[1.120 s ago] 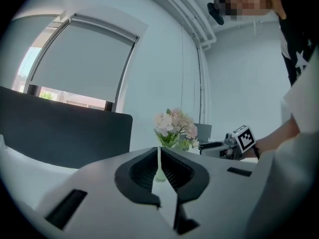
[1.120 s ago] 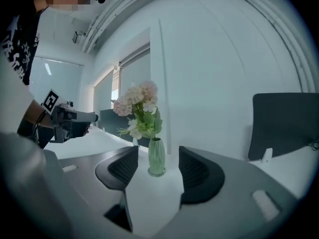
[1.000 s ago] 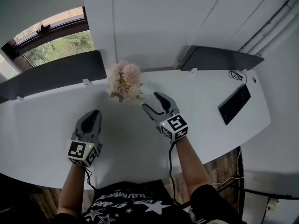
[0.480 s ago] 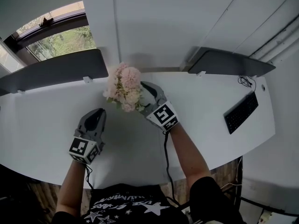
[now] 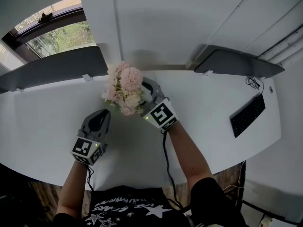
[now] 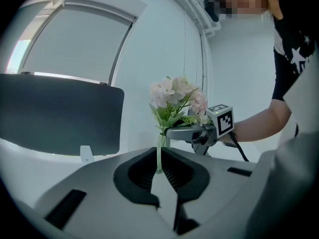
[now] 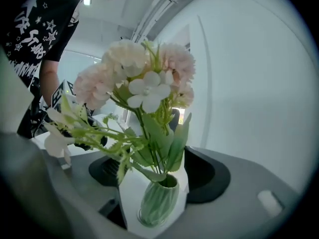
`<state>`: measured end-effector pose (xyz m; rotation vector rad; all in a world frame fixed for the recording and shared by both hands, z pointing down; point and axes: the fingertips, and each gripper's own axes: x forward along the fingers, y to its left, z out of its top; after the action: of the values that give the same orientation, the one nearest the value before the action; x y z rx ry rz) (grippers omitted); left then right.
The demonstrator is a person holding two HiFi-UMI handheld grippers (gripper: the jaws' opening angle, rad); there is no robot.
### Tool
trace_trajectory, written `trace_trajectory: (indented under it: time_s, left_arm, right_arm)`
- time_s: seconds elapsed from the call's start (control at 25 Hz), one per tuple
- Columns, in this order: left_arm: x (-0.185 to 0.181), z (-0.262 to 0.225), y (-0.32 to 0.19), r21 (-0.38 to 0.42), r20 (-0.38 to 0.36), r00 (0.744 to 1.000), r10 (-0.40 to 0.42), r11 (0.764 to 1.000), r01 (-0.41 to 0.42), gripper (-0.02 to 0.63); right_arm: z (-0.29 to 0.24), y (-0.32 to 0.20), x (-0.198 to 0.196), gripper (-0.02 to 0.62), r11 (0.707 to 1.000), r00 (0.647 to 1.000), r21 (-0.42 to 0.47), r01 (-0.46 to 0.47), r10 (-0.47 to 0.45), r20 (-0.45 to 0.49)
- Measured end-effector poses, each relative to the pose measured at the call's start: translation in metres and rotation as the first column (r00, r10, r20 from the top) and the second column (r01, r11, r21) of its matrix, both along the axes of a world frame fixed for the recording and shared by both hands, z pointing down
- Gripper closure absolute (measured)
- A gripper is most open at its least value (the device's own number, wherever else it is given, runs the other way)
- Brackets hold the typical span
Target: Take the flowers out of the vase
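Ribbed green glass vase [image 7: 158, 205]: hidden under pink flower bunch [image 5: 124, 88] in head view. Black keyboard [image 5: 249, 116], right: keys too small to tell.

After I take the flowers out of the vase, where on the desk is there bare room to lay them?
Widest bare desk: between the right tongs and the keyboard. Also left of the left tongs, below the dark divider. Crowded between both tongs, around the vase and flowers.
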<state>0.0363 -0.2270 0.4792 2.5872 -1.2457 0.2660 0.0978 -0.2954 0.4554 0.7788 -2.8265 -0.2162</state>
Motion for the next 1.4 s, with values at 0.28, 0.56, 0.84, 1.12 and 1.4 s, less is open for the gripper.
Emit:
trace_trajectory:
  time_s: [0.28, 0.56, 0.84, 1.12, 1.4]
  left_arm:
    - [0.009, 0.012, -0.007, -0.015, 0.018, 0.999, 0.027, 1.0, -0.027, 0.595]
    - [0.032, 0.027, -0.025, 0.026, 0.105, 0.986, 0.125, 0.991, -0.129, 0.468]
    - [0.057, 0.028, -0.056, 0.077, 0.098, 0.986, 0.134, 0.987, -0.142, 0.382]
    - [0.084, 0.032, -0.067, 0.105, 0.141, 0.972, 0.187, 0.974, -0.203, 0.357]
    - [0.089, 0.04, -0.068, 0.086, 0.129, 0.976, 0.176, 0.978, -0.188, 0.359]
  right_arm:
    - [-0.011, -0.002, -0.001, 0.384, 1.0, 0.999, -0.018, 0.014, -0.013, 0.048]
    - [-0.016, -0.007, 0.0, 0.443, 0.999, 0.997, -0.054, -0.004, 0.008, 0.08]
    - [-0.026, -0.013, -0.003, 0.466, 0.998, 0.994, -0.054, -0.023, 0.029, 0.107]
    - [-0.033, -0.013, 0.001, 0.471, 0.997, 0.988, -0.064, -0.037, 0.046, 0.146]
    - [-0.052, -0.017, 0.007, 0.483, 0.997, 0.977, -0.05, -0.053, 0.062, 0.202]
